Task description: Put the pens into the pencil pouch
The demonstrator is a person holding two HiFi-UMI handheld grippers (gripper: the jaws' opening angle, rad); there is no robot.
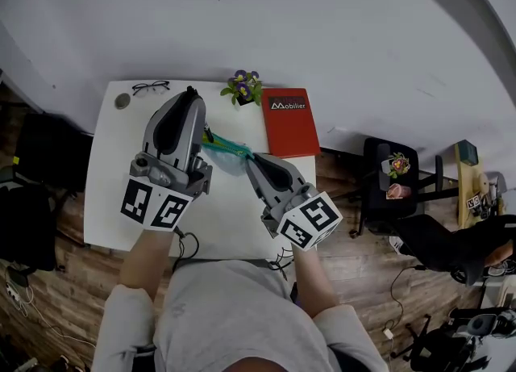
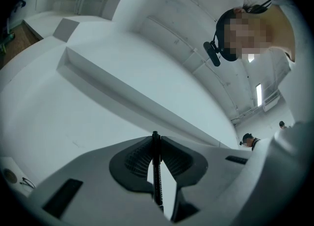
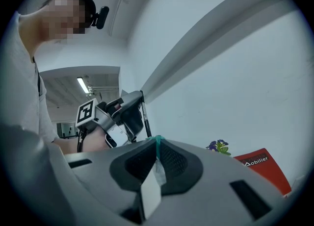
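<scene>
Mostly hidden pouch (image 1: 227,148), pen (image 2: 157,171) partly seen

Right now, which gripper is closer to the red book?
Right. The right gripper, shut on the teal pouch, is just beside the red book, at its near corner. The left gripper, holding a black pen, is farther off to the book's left.

A slim black pen (image 2: 156,181) is clamped between the jaws of the left gripper (image 2: 156,144), seen edge on, its end poking just past the pads. From the other side it stands nearly upright, sticking up above that gripper. The teal pencil pouch (image 1: 226,149) is lifted above the white surface (image 1: 109,201), stretching as a narrow strip between both grippers. Its edge is pinched in the right gripper (image 3: 158,146) jaws.
</scene>
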